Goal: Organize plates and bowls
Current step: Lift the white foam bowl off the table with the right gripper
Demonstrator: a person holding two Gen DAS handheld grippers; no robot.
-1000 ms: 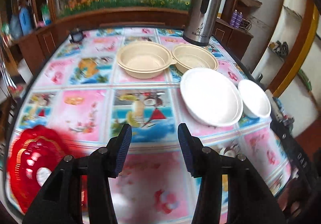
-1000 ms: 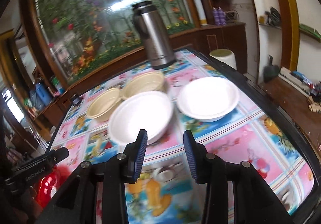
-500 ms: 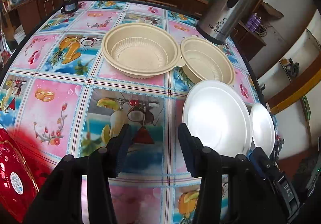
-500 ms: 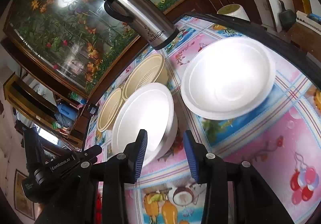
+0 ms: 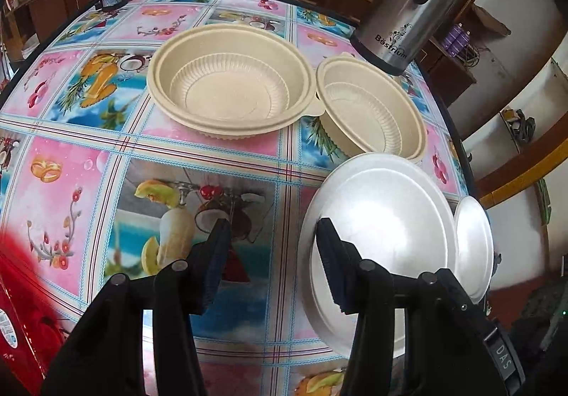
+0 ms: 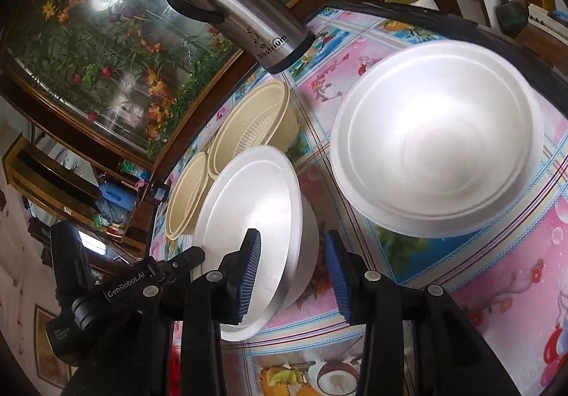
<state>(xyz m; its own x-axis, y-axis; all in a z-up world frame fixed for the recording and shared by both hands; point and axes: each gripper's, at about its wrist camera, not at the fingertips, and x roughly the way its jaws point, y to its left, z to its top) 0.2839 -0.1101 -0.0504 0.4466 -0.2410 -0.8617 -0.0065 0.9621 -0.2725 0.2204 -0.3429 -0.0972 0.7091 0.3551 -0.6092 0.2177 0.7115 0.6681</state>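
Across the fruit-print tablecloth (image 5: 220, 144), both grippers, left (image 5: 270, 247) and right (image 6: 293, 259), hover with jaws apart at the white plate (image 5: 387, 218) covering a bowl beside two tan bowls (image 5: 230, 80), apparently about to pinch its rim.

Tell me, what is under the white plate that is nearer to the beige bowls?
The white plate lies on a white bowl, whose side wall shows below the rim. The plate covers the bowl's inside, so its contents cannot be seen.

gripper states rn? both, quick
Left gripper: open, empty, at the white bowl's near rim.
Right gripper: open, empty, straddling the same bowl's rim.
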